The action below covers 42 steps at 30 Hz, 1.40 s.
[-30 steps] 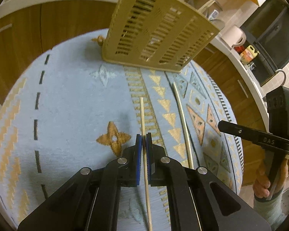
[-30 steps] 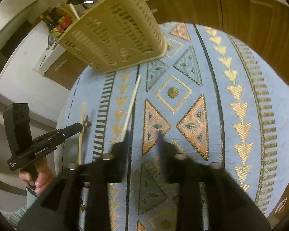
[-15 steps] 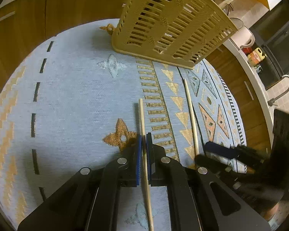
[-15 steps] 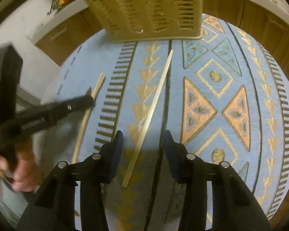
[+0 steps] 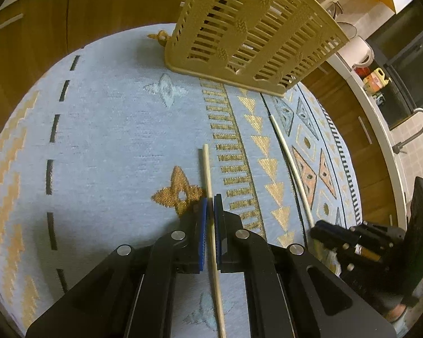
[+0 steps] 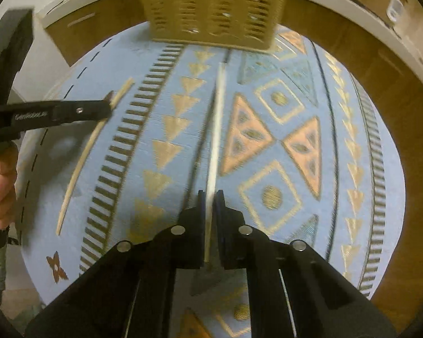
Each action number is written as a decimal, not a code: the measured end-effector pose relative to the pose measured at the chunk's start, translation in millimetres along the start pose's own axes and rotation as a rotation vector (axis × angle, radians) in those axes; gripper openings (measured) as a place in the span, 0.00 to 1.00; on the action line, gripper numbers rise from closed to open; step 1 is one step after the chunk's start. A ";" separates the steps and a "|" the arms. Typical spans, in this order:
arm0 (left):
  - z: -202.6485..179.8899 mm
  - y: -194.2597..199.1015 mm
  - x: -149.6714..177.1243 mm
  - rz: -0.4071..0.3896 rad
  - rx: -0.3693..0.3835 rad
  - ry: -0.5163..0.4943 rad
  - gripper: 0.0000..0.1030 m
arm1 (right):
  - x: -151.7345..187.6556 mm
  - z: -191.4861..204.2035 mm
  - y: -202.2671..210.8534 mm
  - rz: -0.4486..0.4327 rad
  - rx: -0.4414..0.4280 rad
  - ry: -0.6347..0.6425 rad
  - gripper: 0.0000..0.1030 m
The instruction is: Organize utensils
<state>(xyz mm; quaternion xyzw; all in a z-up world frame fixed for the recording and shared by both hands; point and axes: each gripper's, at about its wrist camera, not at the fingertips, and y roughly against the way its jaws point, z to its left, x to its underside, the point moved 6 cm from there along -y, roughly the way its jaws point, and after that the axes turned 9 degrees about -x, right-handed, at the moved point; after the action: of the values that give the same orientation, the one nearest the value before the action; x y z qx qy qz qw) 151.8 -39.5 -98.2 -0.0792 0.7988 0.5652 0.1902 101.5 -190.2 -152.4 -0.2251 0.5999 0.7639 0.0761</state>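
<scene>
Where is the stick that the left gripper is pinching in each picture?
Left wrist view: the chopstick runs up the middle, between the left gripper fingers.
Right wrist view: the same chopstick lies at the left, reaching past the left gripper tip.
Shared landmark: the slotted tan basket, at the top of both.

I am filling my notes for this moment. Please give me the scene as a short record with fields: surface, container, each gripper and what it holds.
surface: round table with a light blue patterned cloth
container: beige slotted basket at the far edge of the table
left gripper: closed on the left chopstick
right gripper: closed on the right chopstick
chopsticks: apart, both pointing toward the basket
</scene>
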 end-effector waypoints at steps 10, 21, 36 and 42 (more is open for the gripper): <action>-7.9 -5.3 -7.8 0.111 0.037 -0.081 0.16 | -13.6 -22.7 1.2 0.058 -0.215 -0.122 0.42; -27.0 -19.1 -26.2 0.157 -0.090 -0.226 0.16 | -59.8 -29.6 -11.9 0.093 -0.180 -0.107 0.32; -37.7 -14.9 -28.6 0.055 -0.213 -0.312 0.00 | -78.9 -22.2 -22.4 0.091 -0.090 -0.009 0.04; -30.9 16.8 -33.6 -0.073 -0.099 -0.228 0.00 | -63.0 -29.4 27.3 -0.034 -0.149 0.017 0.04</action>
<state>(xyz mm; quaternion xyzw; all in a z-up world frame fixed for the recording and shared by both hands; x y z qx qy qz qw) 170.2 -65.4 -61.4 -0.0529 0.7397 0.6020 0.2962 154.3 -215.8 -106.1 -0.2468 0.5380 0.8032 0.0668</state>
